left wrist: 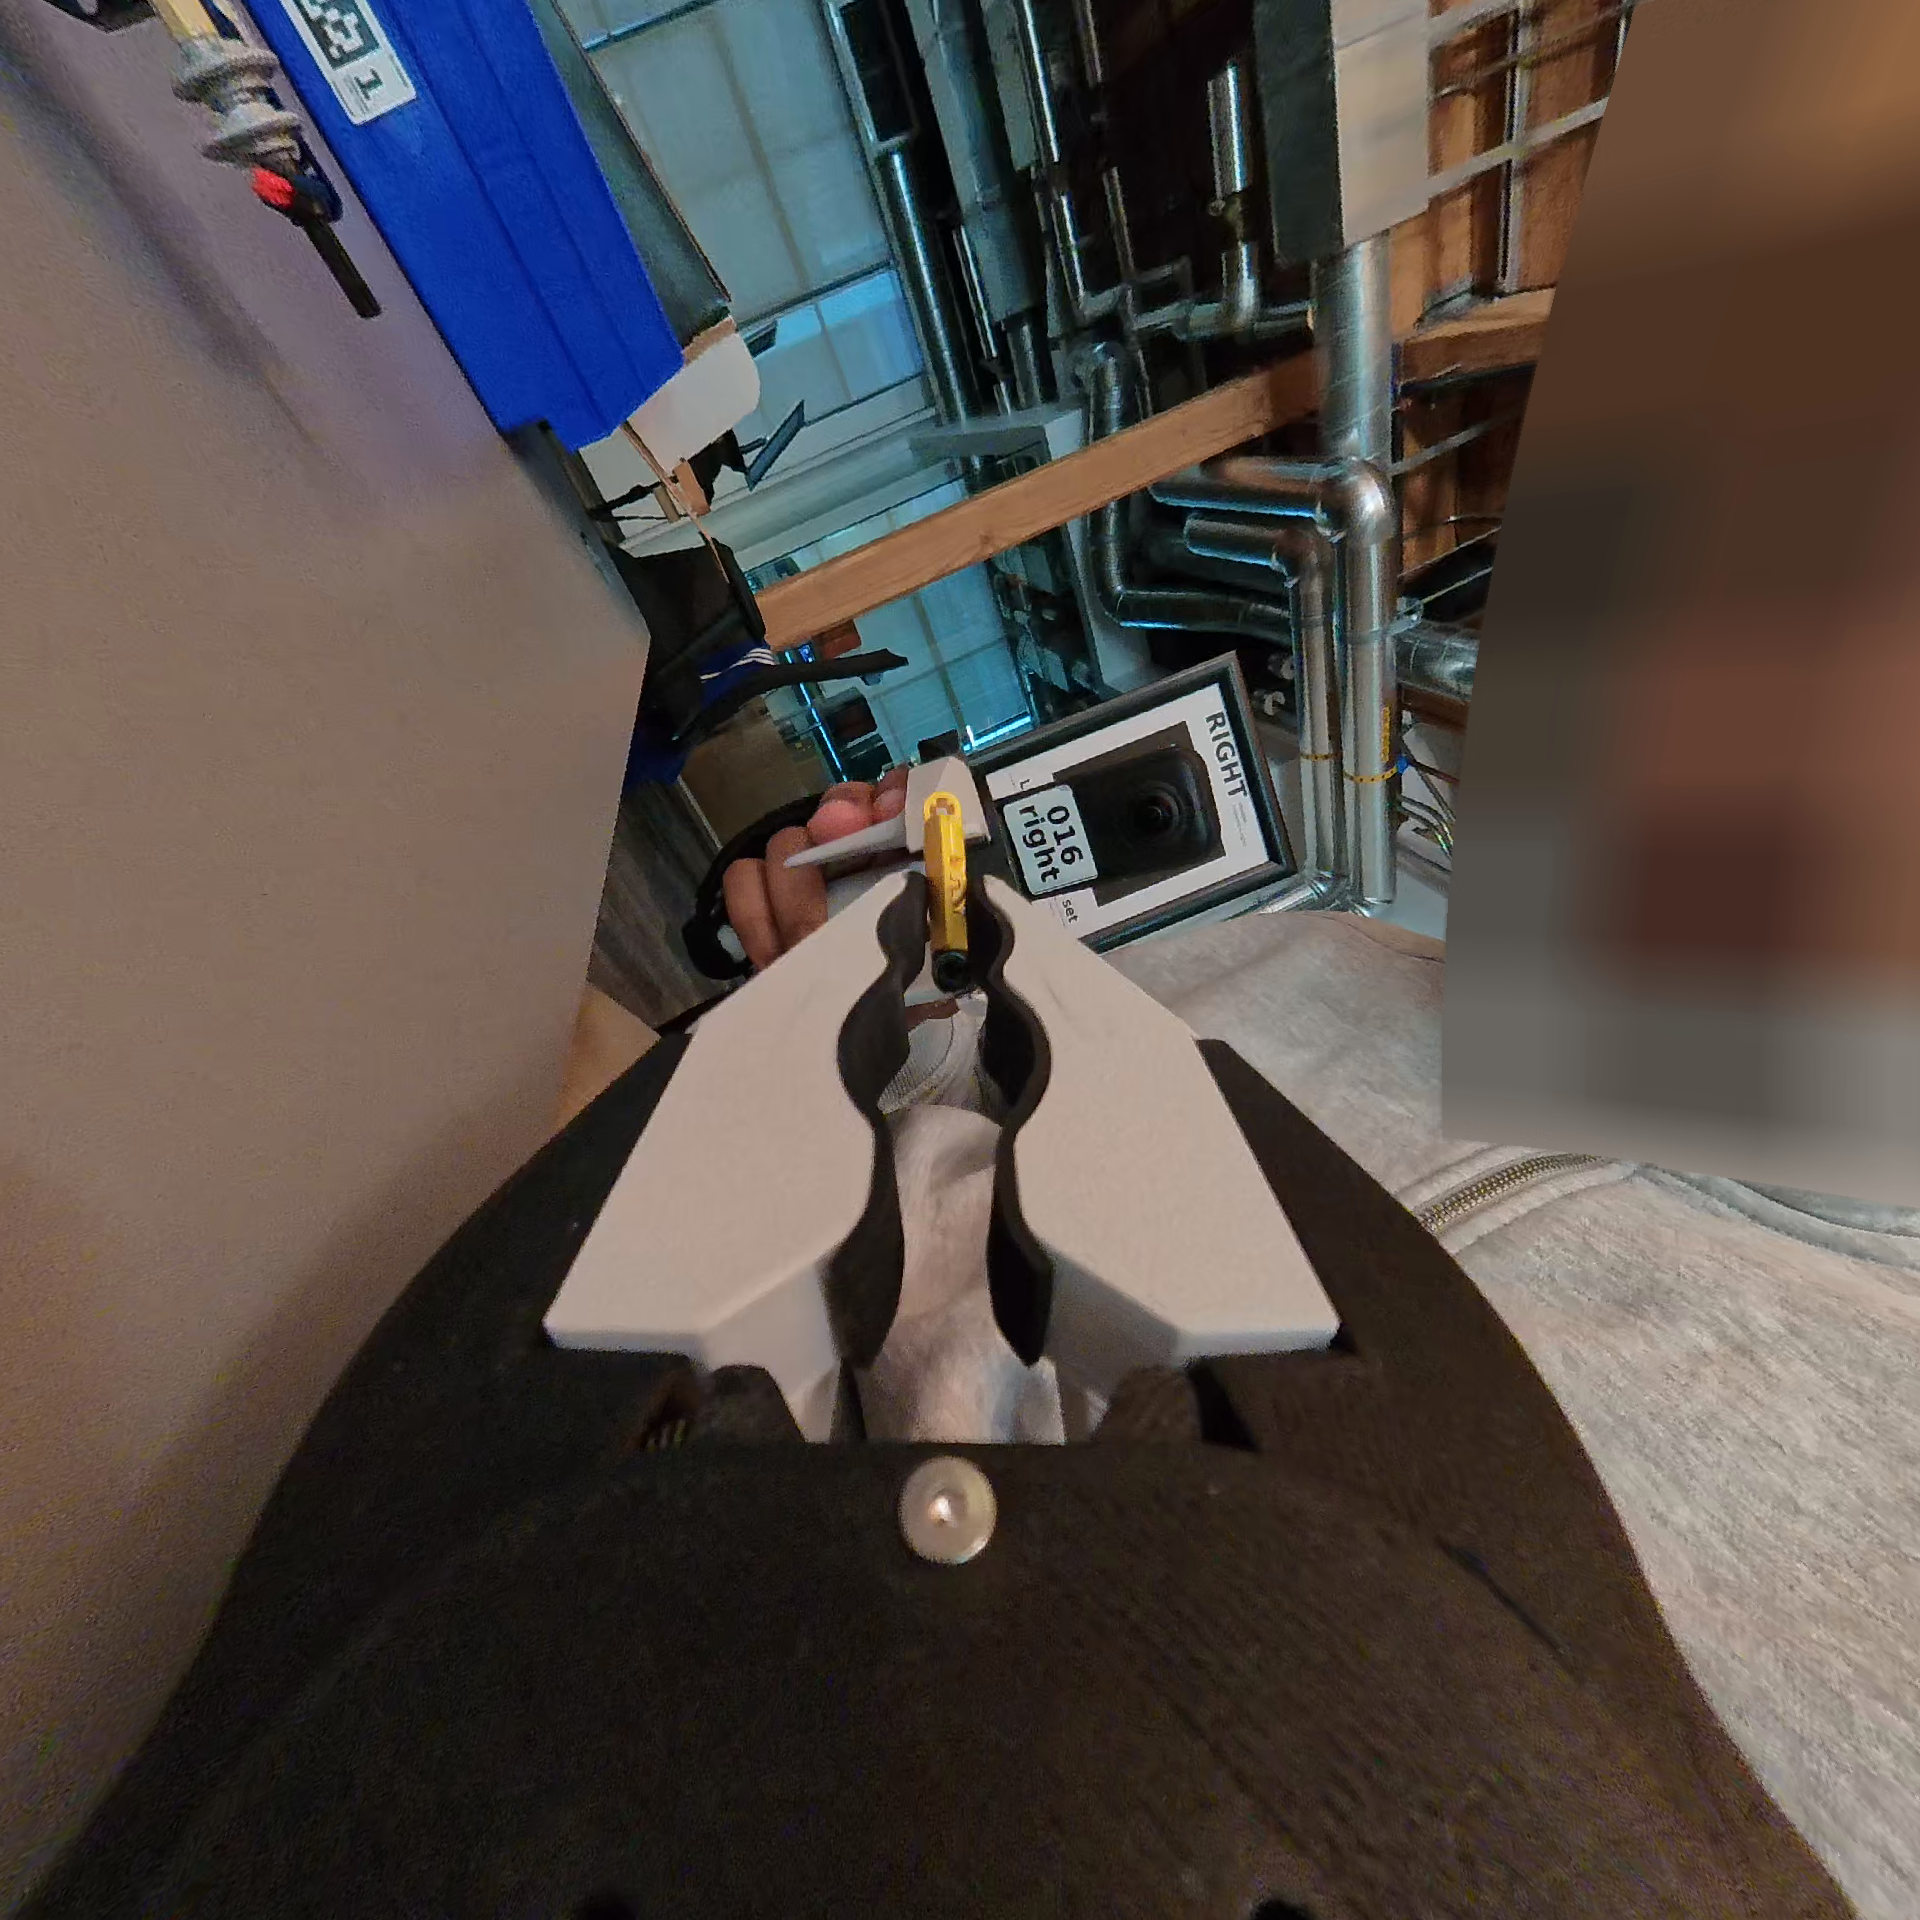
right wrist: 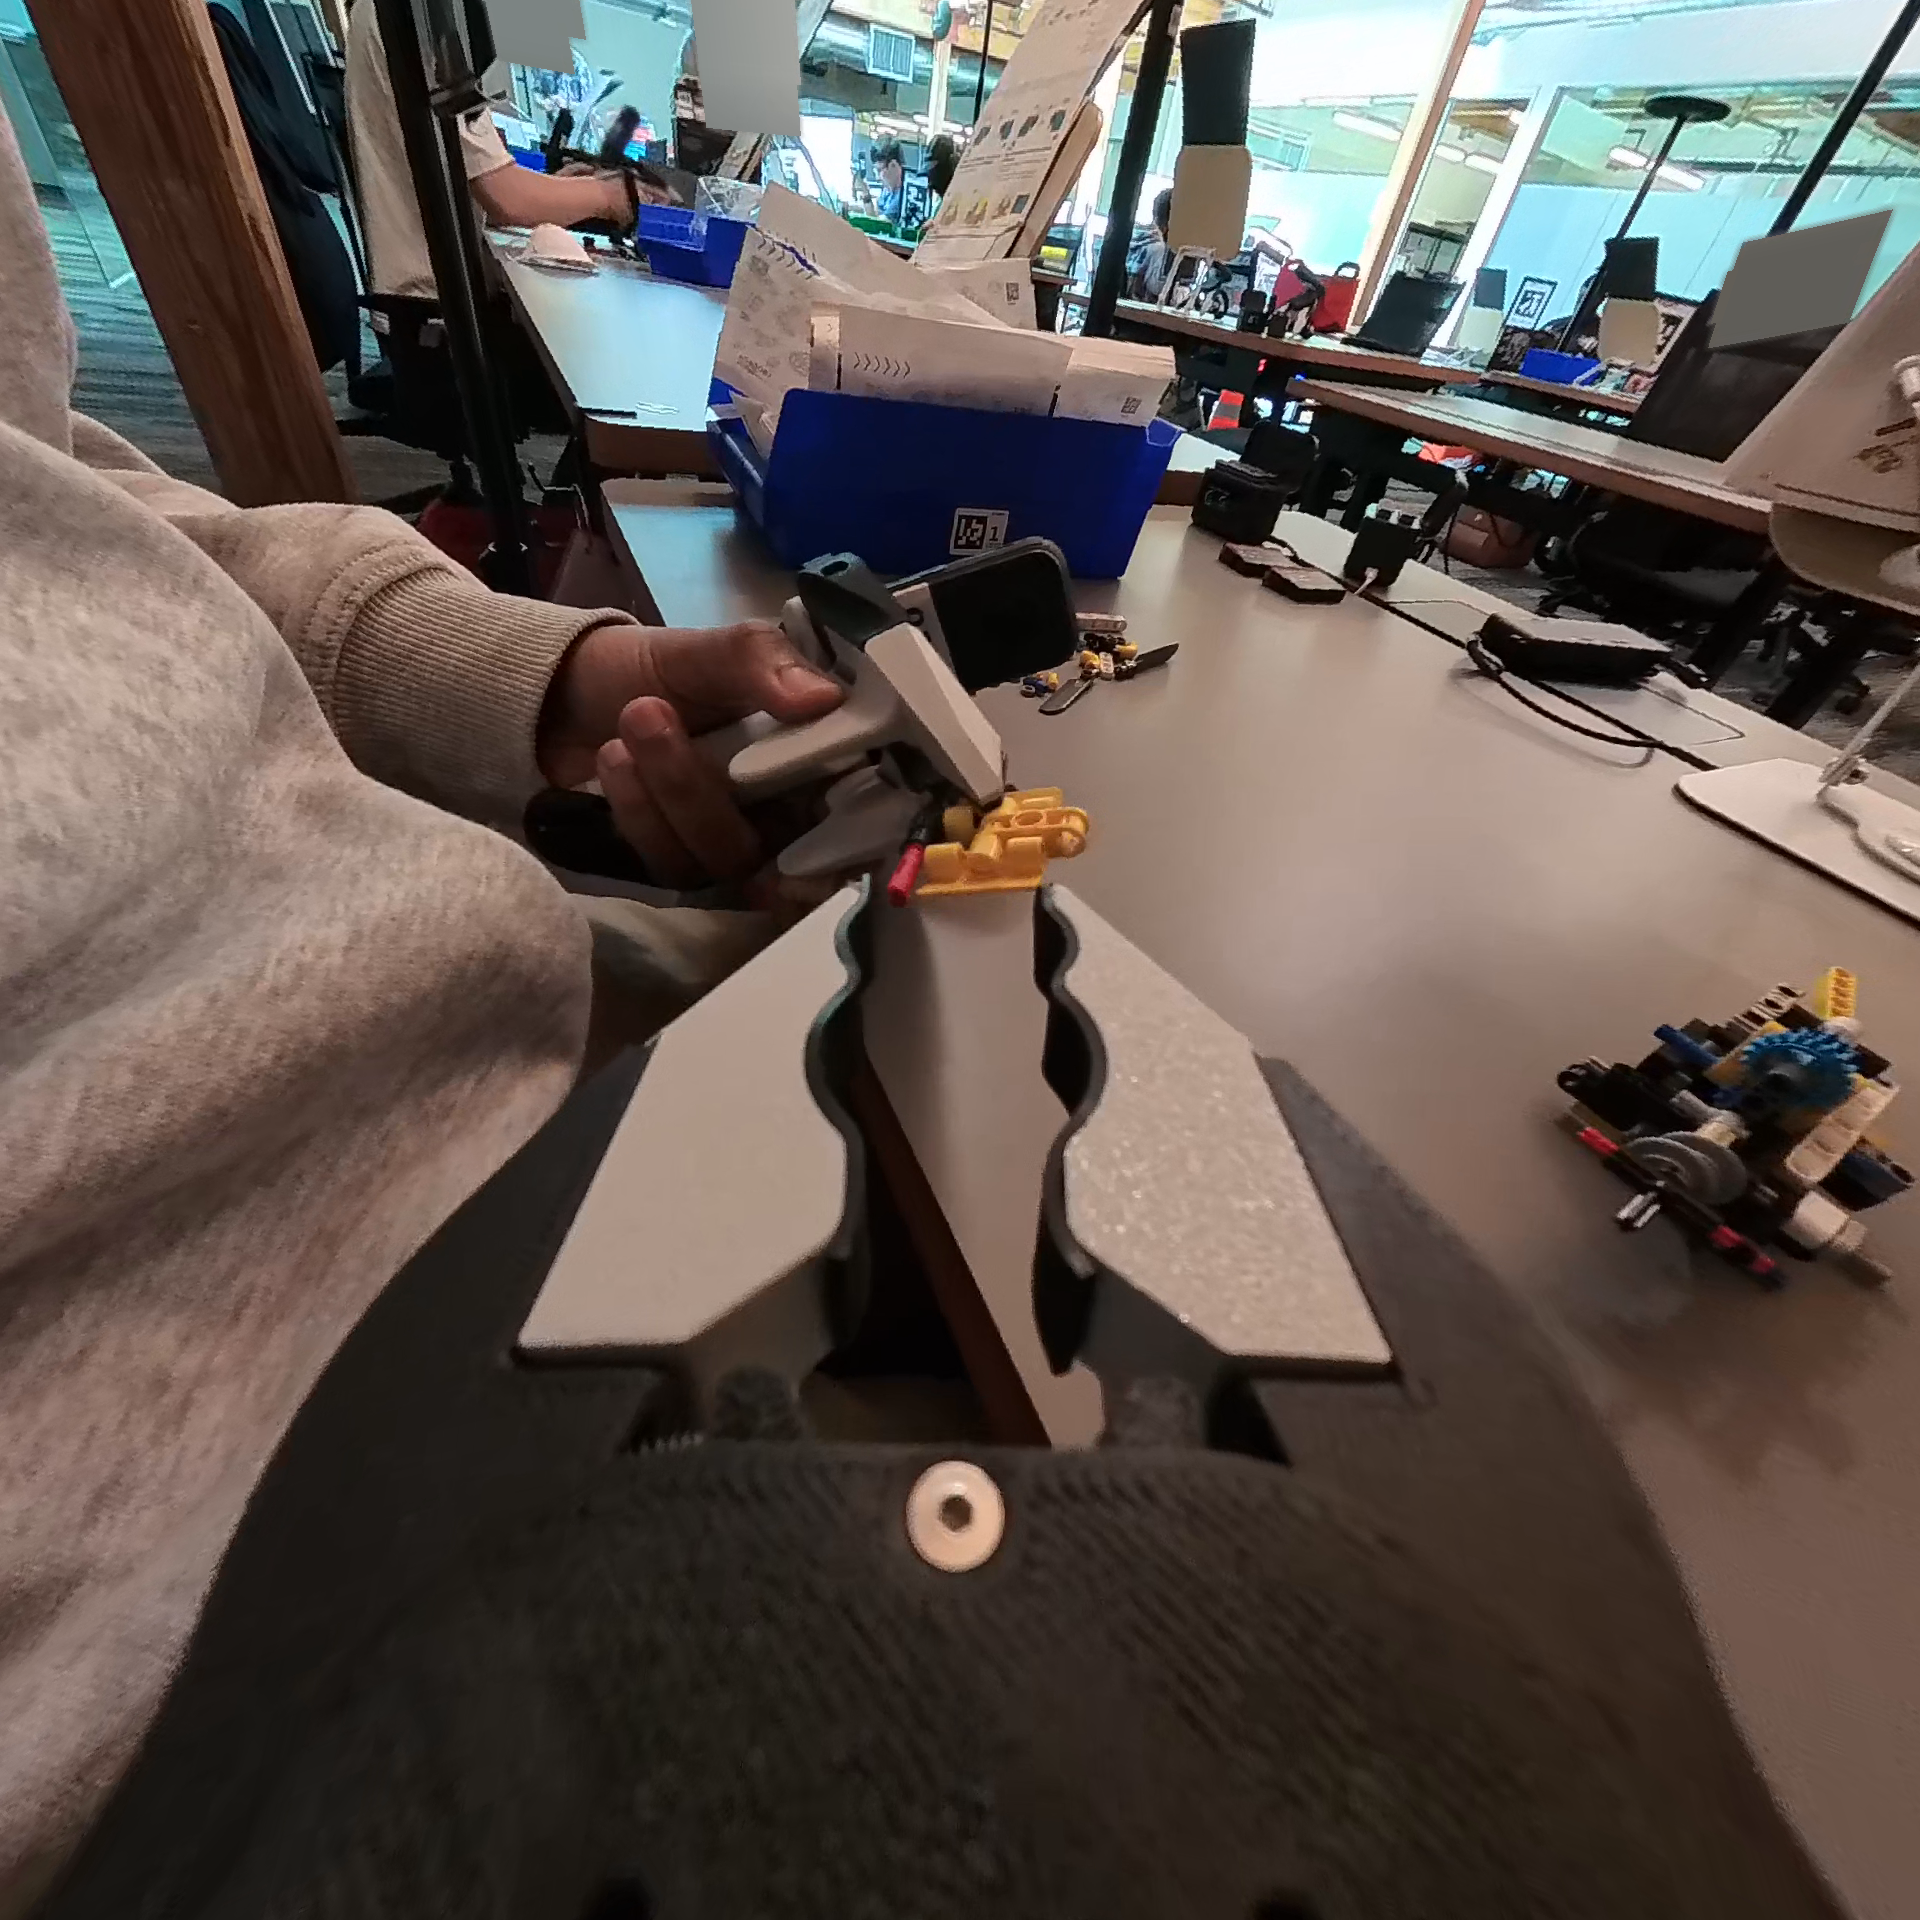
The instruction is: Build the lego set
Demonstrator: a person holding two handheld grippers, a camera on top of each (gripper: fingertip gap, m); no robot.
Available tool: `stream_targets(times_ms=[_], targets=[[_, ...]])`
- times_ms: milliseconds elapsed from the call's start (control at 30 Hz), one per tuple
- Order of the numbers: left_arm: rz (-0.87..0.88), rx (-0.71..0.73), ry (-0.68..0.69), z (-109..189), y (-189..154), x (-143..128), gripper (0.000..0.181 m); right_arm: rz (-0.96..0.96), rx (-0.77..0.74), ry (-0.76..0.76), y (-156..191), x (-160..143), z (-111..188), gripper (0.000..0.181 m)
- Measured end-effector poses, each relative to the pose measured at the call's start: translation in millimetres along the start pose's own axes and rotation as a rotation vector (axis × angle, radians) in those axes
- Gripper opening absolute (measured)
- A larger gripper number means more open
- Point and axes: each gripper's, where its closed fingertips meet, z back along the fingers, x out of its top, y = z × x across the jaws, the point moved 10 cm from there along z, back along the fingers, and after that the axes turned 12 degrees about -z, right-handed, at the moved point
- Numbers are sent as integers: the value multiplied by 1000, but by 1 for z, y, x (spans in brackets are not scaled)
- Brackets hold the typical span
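In the left wrist view, the left gripper point(left wrist: 951, 914) is closed narrow on a small yellow lego piece point(left wrist: 945, 878), seen edge-on and clamped at the very tips, with a black pin end point(left wrist: 951, 971) just inside the jaws. The piece juts forward past the tips. Right beyond it sits one grey finger of the right gripper point(left wrist: 940, 816), with the person's hand point(left wrist: 800, 873) behind it, so the two tools meet nose to nose at the piece. As I judge it, the step is joining or passing this sub-assembly in mid-air; doing it well means keeping the left grip steady and square, and pushing along the pin's axis rather than twisting, since the hold is only at the tips

In the right wrist view, the right gripper point(right wrist: 951, 904) stands partly open, nothing between its fingers. The yellow lego piece point(right wrist: 1003, 847), carrying a red-tipped pin point(right wrist: 906, 868), sits just ahead of its tips, touching or nearly so. The left gripper point(right wrist: 894, 821) comes in from the left and grips that piece. The partly built lego model point(right wrist: 1730, 1127) rests on the table point(right wrist: 1351, 883) well off to the right, and loose lego parts point(right wrist: 1101, 665) lie farther ahead, before the blue bin point(right wrist: 935, 478)
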Motion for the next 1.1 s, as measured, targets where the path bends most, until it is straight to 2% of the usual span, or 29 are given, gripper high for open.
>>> stream_targets(times_ms=[333,433,533,700,867,1100], targets=[[2,7,-12,1,1,1,5,7,42,44,3,-3,-3,20],[-3,11,16,0,0,-1,5,14,25,52,1,-3,-1,29],[-17,34,76,-4,0,-4,5,13,22,31,-1,-1,1,47],[15,32,214,-9,1,-13,5,0,140,42,7,-2,0,64],[144,-17,284,-9,2,-21,5,38,223,108,17,-7,-2,61],[174,-53,350,-8,-1,-25,5,37,281,146,21,-10,-2,52]])
